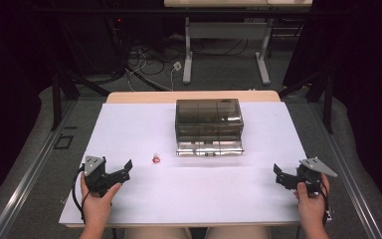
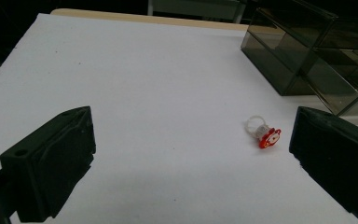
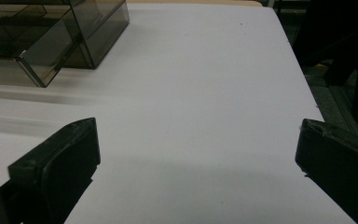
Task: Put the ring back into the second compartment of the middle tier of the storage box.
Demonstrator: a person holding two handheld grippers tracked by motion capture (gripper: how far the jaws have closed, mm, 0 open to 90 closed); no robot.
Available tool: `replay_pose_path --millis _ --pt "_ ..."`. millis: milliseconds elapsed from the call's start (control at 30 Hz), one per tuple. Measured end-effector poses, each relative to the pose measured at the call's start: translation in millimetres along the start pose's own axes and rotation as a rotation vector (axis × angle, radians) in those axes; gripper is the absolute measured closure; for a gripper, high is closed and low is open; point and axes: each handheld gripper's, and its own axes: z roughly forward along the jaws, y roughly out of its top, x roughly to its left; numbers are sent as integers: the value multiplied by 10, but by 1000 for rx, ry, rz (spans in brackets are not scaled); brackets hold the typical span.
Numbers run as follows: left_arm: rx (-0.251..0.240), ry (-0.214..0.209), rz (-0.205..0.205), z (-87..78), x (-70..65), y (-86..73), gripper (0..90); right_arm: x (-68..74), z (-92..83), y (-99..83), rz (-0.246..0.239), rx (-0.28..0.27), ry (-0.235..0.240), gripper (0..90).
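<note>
Ring [image 2: 263, 132] with clear band and red charm lies at two o'clock of the spread left gripper [image 2: 191, 154]; right gripper [image 3: 196, 163] spread too.

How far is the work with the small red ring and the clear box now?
Nothing looks done: the red ring lies on the white table, apart from the smoky clear box. Left gripper and right gripper are open and empty. Picking up and placing remain.

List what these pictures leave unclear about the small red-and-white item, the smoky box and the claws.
- Small red-and-white item: too small in the high view; the left gripper view shows a white ring part, but the printed red face stays unreadable.
- Smoky box: contents obscured by tinted walls and glare; cut off by the frame edge in both gripper views.
- Right claw: jaw bases cut off at the bottom edge.
</note>
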Motion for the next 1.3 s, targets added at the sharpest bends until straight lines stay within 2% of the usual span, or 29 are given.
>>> replay_pose_path --millis 133,167,267,500,567,667,733,800,833,867,900,933,1000,1300 --pt "10 22 14 11 -11 0 5 -10 -2 -6 -1 2 -11 0" --pt "14 26 28 14 -8 3 5 -18 -5 -7 2 -2 -12 0" --pt "15 42 31 23 -26 11 5 -28 -22 -4 4 -12 -15 0" --pt "27 42 35 82 -99 109 15 -32 -18 -13 14 -32 -28 0" --pt "31 49 44 93 -117 144 21 -37 -32 -11 10 -11 -28 0" --pt "35 52 51 104 -137 189 41 -41 -22 -18 14 -32 -31 0" --pt "35 47 51 111 -149 212 42 -42 -21 -21 19 -33 -34 0" --pt "33 46 52 121 -161 232 49 -39 -3 -28 30 -61 -41 0" --pt "34 44 52 126 -169 243 59 -52 -52 -13 19 4 -34 0" --pt "35 46 52 132 -179 253 59 -52 -52 -13 19 4 -34 0" --pt "39 43 59 136 -185 267 70 -48 -27 -22 24 -30 -37 0" --pt "35 41 65 145 -194 279 89 -52 -53 -14 20 5 -33 0" --pt "41 27 67 160 -218 307 98 -46 -30 -22 26 -15 -28 0" --pt "43 -19 88 250 -352 414 163 -40 -22 -25 21 -9 -29 0"
